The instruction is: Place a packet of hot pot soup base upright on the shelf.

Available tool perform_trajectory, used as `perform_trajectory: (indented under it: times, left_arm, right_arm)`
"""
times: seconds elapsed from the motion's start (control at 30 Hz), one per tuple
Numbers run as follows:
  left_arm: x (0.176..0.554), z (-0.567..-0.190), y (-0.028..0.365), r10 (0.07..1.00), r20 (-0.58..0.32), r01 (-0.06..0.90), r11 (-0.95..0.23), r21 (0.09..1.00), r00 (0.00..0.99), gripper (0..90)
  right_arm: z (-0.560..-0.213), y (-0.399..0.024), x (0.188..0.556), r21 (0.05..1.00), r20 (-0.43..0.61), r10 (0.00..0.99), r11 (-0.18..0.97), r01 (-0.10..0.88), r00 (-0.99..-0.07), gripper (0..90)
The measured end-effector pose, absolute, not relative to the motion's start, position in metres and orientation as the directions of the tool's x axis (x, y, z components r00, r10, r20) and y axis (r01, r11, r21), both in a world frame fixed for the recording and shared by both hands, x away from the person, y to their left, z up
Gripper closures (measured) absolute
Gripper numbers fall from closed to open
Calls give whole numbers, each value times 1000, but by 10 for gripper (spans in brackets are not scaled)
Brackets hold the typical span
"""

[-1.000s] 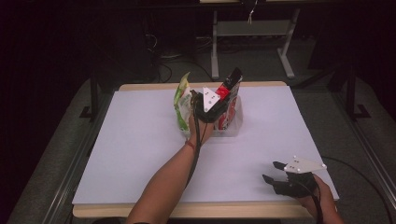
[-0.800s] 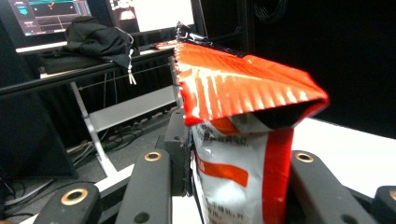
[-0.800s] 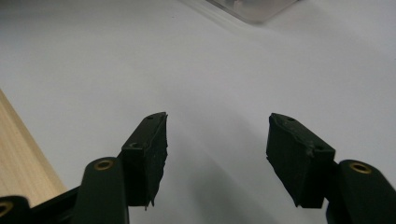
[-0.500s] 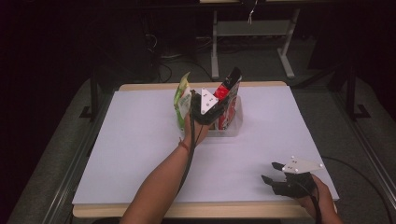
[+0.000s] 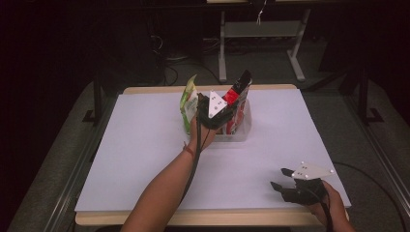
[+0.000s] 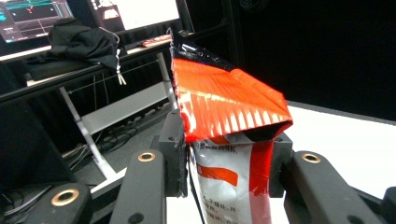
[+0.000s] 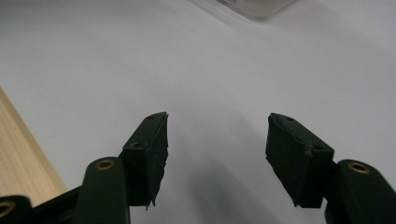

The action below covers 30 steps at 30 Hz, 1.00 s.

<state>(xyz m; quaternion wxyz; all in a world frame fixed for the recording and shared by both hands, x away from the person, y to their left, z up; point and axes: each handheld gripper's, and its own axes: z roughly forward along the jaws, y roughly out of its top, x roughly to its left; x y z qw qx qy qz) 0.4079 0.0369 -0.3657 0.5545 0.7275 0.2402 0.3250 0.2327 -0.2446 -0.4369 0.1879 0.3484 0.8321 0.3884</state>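
Partly, the red-and-white crinkled foil snack bag (image 6: 229, 140) is hidden by the left gripper (image 5: 216, 112) in the clear plastic bin (image 5: 240, 131). The bag stands upright between jaws that have just been opening, contact unclear. The right gripper (image 5: 286, 179) is held open, empty.

Your left gripper (image 5: 218, 112) hides the middle of the red snack bag (image 5: 238, 94) at the high view's centre; the bag's print (image 6: 219, 196) is too small to read, its bottom cut off.

Red-and-white snack bag (image 6: 229, 140) standing upright in clear plastic bin (image 5: 241, 133), crumpled red top sticking up, green bag (image 5: 187, 104) leaning just beside bin.
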Motion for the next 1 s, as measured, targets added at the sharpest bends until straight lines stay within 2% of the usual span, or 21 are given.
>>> perform_trajectory:
  times: [0.33,0.57,0.8,1.0]
  left_arm:
    - [399,-353,51,660,238,-28,-313,949,713,609]
    - [389,-346,58,618,250,-43,-329,943,745,539]
    - [375,-346,64,572,286,-67,-373,926,768,516]
    - [364,-354,70,539,273,-54,-387,921,797,476]
  right_arm:
    - [-437,-245,233,779,-44,727,455,432,-686,383]
    - [-436,-242,234,783,-46,724,454,425,-688,388]
    - [-436,-243,233,785,-52,726,454,421,-685,384]
    - [-437,-242,232,784,-52,726,454,422,-686,384]
